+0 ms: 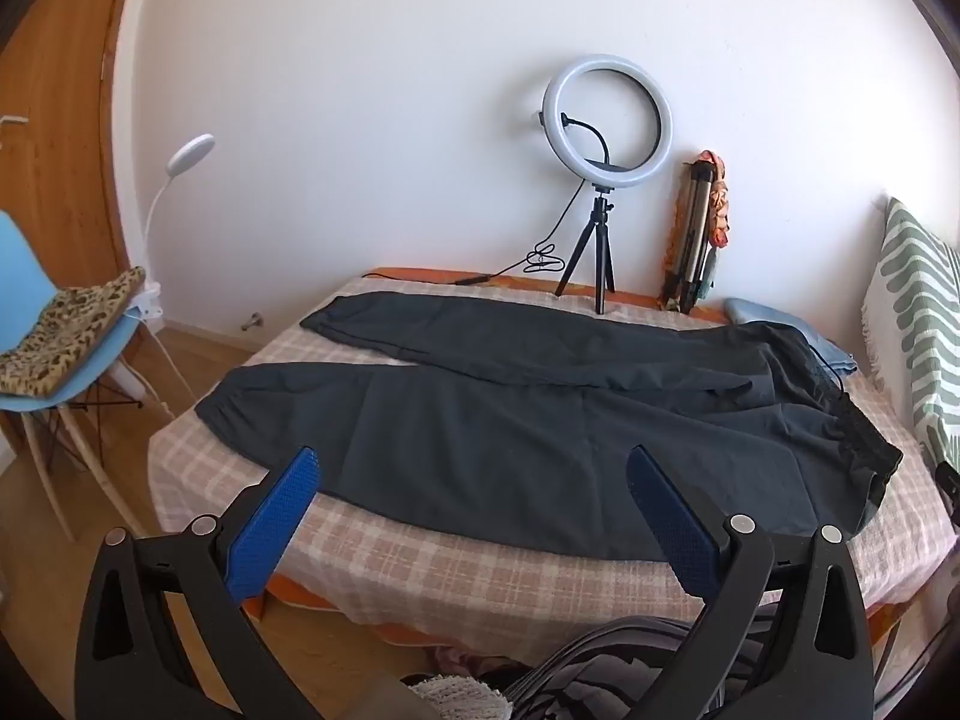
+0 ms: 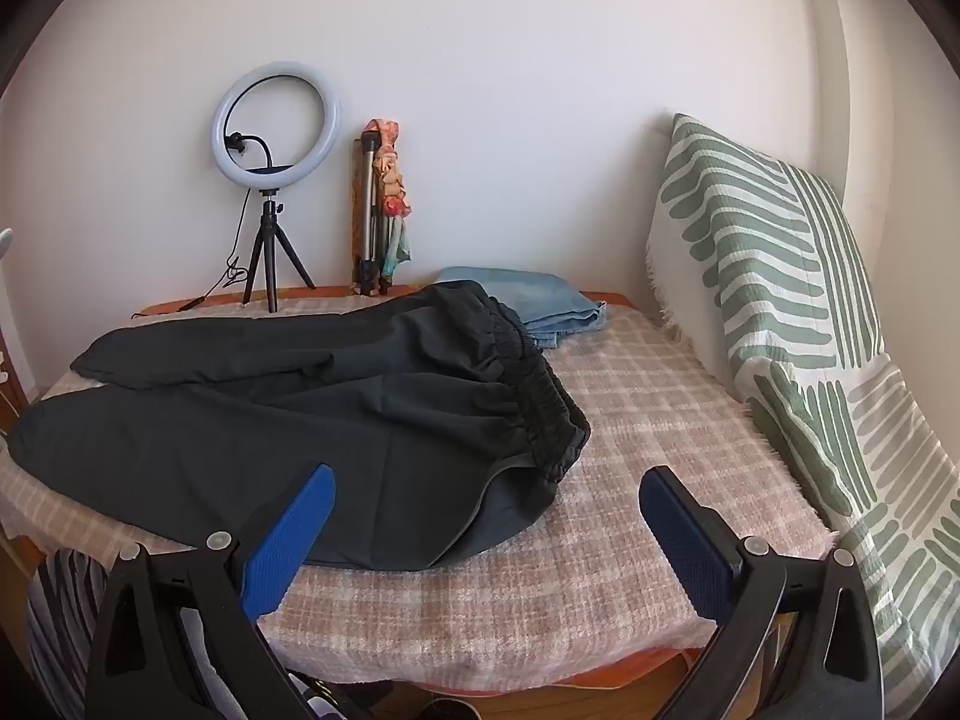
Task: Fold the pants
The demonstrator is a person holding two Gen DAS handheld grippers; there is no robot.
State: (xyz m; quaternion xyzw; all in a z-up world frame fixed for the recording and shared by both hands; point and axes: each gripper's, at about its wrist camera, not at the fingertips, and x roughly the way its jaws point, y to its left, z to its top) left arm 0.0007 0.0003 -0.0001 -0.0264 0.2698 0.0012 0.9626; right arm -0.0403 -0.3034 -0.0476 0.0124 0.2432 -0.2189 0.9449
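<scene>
Nearest in the left wrist view is the left tool point(image 1: 474, 474), its two blue-padded fingers point(image 1: 273, 531) spread wide with nothing between them, hanging over the near edge of the bed point(image 1: 480, 588). The right tool point(image 2: 486, 498) stands the same way in the right wrist view: two blue pads spread apart, gripping nothing, over the bed's near edge beside the waistband end of the pants.

One pair of dark pants point(image 1: 510, 414) lies flat on the pink checked bedcover point(image 2: 630, 420), lengthwise across the bed. Its two legs run to the left, the nearer one ending in a gathered cuff point(image 1: 219, 414) near the bed's left edge, the farther one angled away toward the wall. The single elastic waistband point(image 2: 534, 384) is on the right, bunched and slightly raised.

Just beyond the waistband lies one folded light-blue denim garment point(image 2: 540, 300), partly tucked under the pants. At the right side of the bed leans one green-and-white patterned cushion point(image 2: 768, 276).

At the far edge, against the white wall, stand one ring light point(image 1: 606, 126) on a small black tripod point(image 1: 591, 258), and just right of it one folded tripod point(image 1: 690, 234) with a patterned scarf point(image 1: 717, 204) hung on it.

Left of the bed stands one blue chair point(image 1: 36, 348) carrying one leopard-print cushion point(image 1: 72, 330), with one white gooseneck lamp point(image 1: 186, 156) behind it.
</scene>
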